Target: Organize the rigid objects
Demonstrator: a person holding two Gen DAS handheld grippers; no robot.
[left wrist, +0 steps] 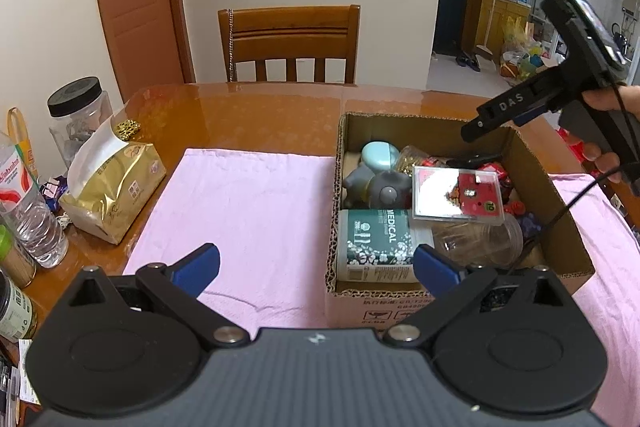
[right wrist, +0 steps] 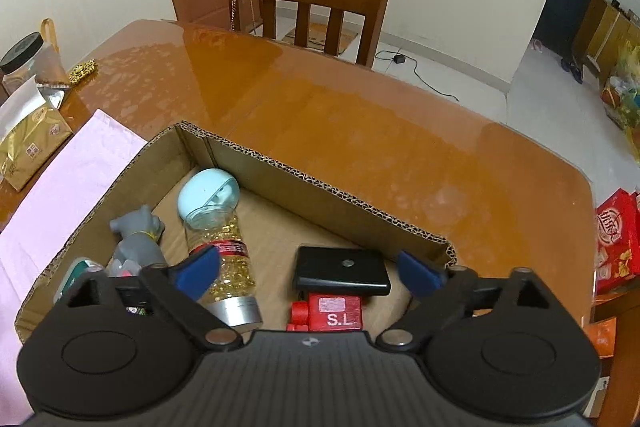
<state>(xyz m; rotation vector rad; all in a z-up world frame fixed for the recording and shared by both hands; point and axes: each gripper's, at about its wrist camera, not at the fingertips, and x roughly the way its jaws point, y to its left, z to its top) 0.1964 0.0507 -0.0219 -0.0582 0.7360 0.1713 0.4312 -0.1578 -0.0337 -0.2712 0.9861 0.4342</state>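
Both grippers, left and right, are standing wide and empty; the right one is hiding part of the red block in the box.

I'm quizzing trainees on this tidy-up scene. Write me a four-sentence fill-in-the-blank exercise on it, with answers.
1. The objects lie inside a ____ box.
2. The box stands on a ____ cloth.
3. The right gripper hangs over a black case with its fingers ____.
4. Across the table stands a wooden ____.

Answers: cardboard; pink; open; chair
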